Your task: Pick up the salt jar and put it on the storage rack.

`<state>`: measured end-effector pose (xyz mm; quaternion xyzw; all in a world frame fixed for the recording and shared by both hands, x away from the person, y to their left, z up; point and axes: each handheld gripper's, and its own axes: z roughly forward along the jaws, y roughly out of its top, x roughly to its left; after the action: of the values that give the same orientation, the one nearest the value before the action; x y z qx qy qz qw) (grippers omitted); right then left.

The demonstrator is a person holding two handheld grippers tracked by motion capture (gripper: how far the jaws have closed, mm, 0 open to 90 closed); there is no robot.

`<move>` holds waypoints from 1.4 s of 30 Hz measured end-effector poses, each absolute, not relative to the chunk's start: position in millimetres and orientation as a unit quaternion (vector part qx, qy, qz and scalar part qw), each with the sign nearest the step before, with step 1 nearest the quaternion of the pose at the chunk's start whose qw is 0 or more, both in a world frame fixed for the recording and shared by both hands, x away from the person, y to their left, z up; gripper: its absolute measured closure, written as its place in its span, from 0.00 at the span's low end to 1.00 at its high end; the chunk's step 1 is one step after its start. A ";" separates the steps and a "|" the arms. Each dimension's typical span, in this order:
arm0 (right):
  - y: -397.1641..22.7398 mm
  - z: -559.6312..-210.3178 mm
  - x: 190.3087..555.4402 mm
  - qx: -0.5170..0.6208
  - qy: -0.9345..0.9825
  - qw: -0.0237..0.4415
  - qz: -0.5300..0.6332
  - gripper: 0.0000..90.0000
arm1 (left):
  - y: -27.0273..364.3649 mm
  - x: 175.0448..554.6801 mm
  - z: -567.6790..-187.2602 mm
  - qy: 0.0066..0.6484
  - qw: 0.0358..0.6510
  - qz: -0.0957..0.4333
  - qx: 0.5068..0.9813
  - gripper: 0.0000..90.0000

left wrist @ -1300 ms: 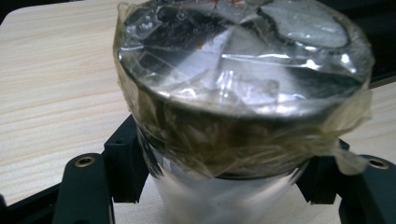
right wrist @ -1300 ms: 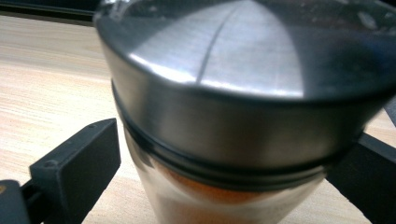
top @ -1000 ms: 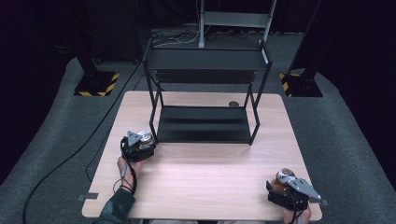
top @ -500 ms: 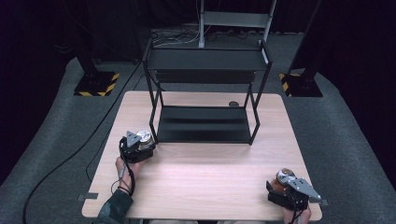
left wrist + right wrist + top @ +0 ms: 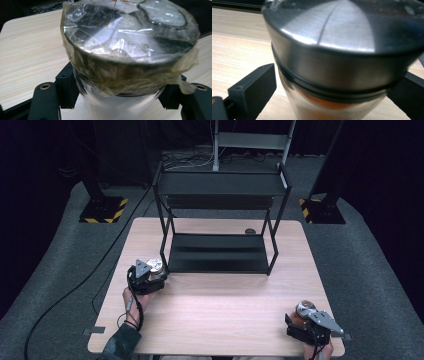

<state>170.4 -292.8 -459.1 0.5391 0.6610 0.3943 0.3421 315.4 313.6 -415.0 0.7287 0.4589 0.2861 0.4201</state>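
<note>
At the left, the left tongs (image 5: 150, 279) are closed on a jar (image 5: 130, 50) whose metal lid is wrapped in crinkled clear film, and the jar sits just in front of the lower left corner of the black shelf rack (image 5: 220, 220) on the desk (image 5: 220, 310). The film looks slippery, and the jaws grip the glass below the lid, so a quick lift or tilt could probably let the jar slide down or twist out. Moving toward the rack, the lid could also knock the frame's post and tip the jar. At the right, the right tongs (image 5: 305, 325) hold a second jar (image 5: 337, 50) with a plain steel lid and an orange powder inside, near the desk's front right corner. A careless nudge there could push it off the edge, and a loose lid would spill the powder.
</note>
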 end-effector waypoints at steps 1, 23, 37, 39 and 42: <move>-292.8 -459.0 170.5 0.539 0.662 0.342 0.394 0.00 | 313.4 314.9 -413.9 0.457 0.422 0.287 0.729 0.34; -293.7 -459.3 170.3 0.539 0.661 0.341 0.396 0.00 | 306.4 312.8 -383.4 0.422 0.444 0.286 0.737 0.34; -293.5 -459.4 170.0 0.539 0.660 0.342 0.396 0.00 | 304.5 319.9 -362.5 0.406 0.447 0.293 0.742 0.34; -293.5 -459.5 170.0 0.538 0.661 0.342 0.396 0.00 | 303.8 321.6 -360.1 0.404 0.446 0.294 0.743 0.34; -293.6 -459.5 169.9 0.539 0.660 0.342 0.396 0.00 | 303.4 324.6 -356.3 0.403 0.447 0.292 0.744 0.34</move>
<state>169.9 -293.6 -459.5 0.5390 0.6598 0.3965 0.3419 324.6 303.4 -356.3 0.7437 0.4026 0.2922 0.4466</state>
